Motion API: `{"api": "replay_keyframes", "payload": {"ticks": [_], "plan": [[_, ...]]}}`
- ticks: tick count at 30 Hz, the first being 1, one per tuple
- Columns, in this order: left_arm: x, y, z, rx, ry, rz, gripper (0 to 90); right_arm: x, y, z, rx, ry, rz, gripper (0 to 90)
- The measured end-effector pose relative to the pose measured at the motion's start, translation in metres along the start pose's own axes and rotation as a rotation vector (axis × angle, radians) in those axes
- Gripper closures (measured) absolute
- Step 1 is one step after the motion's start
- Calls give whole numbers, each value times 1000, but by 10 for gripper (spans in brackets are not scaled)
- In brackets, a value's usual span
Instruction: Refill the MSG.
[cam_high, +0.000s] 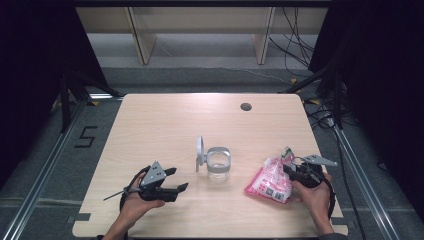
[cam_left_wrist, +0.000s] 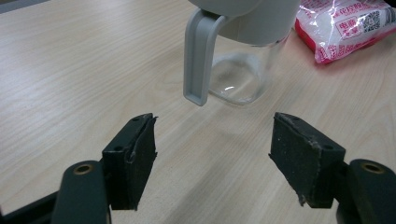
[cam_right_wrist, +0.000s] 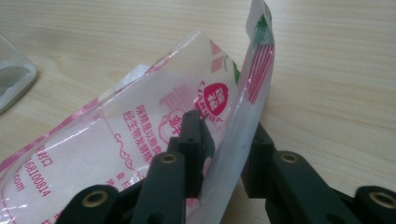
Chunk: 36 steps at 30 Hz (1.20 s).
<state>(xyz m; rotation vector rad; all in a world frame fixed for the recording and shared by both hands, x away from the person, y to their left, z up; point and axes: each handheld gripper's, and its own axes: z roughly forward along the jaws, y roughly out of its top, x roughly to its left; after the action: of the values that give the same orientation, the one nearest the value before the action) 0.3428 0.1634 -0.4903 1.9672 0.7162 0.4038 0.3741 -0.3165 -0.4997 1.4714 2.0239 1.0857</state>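
1. Right gripper pinches the pink bag by its top edge, table's right side; left gripper gapes empty, facing the jar.
2. Step, likely: securing bag.
3. Next: lift it toward the jar, lid hinged open.

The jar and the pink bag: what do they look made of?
Jar: clear glass by its glint, though hard plastic is possible; grey matte collar and flip lid, likely plastic. Bag: thin glossy plastic film, creased, printed pink, white grains inside.
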Motion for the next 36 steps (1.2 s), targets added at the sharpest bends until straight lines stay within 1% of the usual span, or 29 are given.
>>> {"api": "replay_keyframes", "payload": {"ticks": [1,4,5,6,7,8,10,11,14,15,16,18,19,20,21,23,24,25,26,27,28,29,30,31,32,33,34,35,36], "plan": [[0,0,0,0,0,0,304,0,0,0,7,7,1,764],[0,0,0,2,-1,4,304,1,0,0,5,10,3,786],[-1,0,0,-9,-4,-8,303,0,0,0,3,9,-6,818],[0,0,0,2,-1,6,304,1,0,-2,23,23,-3,870],[0,0,0,2,-1,6,304,1,0,-2,23,23,-3,870],[0,0,0,2,0,5,304,0,-1,-1,4,19,-14,889],[0,0,0,-4,-5,0,304,0,0,-2,8,22,-19,896],[0,0,0,-3,-4,4,304,1,0,-3,17,29,-18,899],[0,0,0,-4,-5,3,304,1,0,-4,7,18,-44,900],[0,0,0,-4,-5,3,304,2,1,-5,2,26,-46,900],[-2,0,0,-3,-4,-21,304,2,1,-5,2,26,-46,900],[-2,0,0,-3,-4,-20,304,4,2,-6,-24,23,-61,900],[-1,0,0,-3,-3,-20,304,5,3,-7,-28,30,-61,900],[-1,0,-1,-3,-2,-20,305,8,4,-9,-26,29,-29,900],[-1,0,-1,-3,-3,-20,304,7,4,-10,-35,31,-44,900],[-1,0,-1,-3,-3,-19,304,8,5,-12,-34,41,-41,900],[-2,0,-1,-3,-3,-20,304,8,6,-13,-55,41,-41,900],[-2,0,0,-9,-5,-25,305,9,6,-14,-61,51,-39,900],[-2,0,0,-2,-3,-20,304,9,8,-15,-105,74,-67,900],[-2,0,0,-6,-6,-22,305,10,9,-19,-95,86,-69,900],[-2,0,0,-6,-6,-22,305,10,9,-19,-95,86,-69,900],[-2,0,0,-5,-6,-15,305,14,10,-21,-100,79,-41,900],[-3,0,0,-6,-5,-23,304,15,12,-24,-135,97,-65,900],[-3,0,0,-6,-5,-23,304,15,12,-24,-135,97,-65,900],[-3,0,0,-6,-6,-23,304,16,13,-24,-166,104,-78,900],[-3,0,0,-2,-6,-17,304,21,15,-30,-175,130,-54,900],[-2,0,0,-3,-7,4,304,23,17,-31,-196,132,-72,900],[-3,0,0,0,1,-14,304,26,18,-34,-196,142,-70,900],[-4,0,1,0,-5,-17,304,29,19,-34,-214,150,-77,900]]}}
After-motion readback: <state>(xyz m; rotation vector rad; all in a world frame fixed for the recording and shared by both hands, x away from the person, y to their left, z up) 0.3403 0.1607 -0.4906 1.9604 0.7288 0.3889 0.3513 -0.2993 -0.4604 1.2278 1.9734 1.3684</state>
